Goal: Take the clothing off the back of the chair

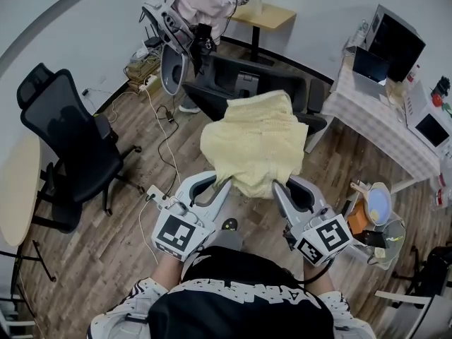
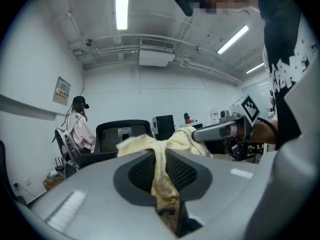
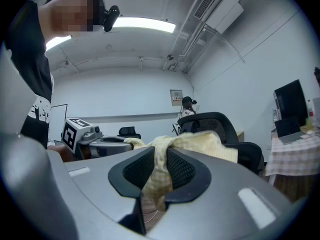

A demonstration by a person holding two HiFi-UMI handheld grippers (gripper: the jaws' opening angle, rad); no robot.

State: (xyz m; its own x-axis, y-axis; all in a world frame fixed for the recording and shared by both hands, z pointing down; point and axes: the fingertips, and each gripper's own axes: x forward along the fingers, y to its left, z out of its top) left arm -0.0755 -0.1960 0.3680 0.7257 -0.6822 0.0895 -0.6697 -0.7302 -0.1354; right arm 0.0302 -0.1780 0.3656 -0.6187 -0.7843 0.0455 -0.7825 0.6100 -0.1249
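The person holds two gray grippers out in front, side by side. Both point flat toward a black office chair with a mesh back [image 1: 244, 76].

The soft, pale yellow piece of clothing [image 1: 254, 143] is held up between the grippers and the chair. Its near edge is bunched into two corners, one for each gripper. The rest spreads out wide toward the chair's back and covers part of the chair in the head view. I cannot tell if the far edge touches the chair or hangs just in front of it.

The left gripper [image 1: 227, 184] has its jaws squeezed on the left corner. In the left gripper view, a thin twist of yellow cloth runs down the gap between the black pads [image 2: 187, 171], and the pads press on it from both sides.

The right gripper [image 1: 282, 186] does the same with the right corner. Its jaws stand a bit farther apart, with a thicker fold of cloth pinched between them.

The floor is brown wood [image 1: 127, 210]. Another black chair with wheels [image 1: 70, 133] stands well off to the left. A table with a checked cover [image 1: 381, 119] stands at the right.
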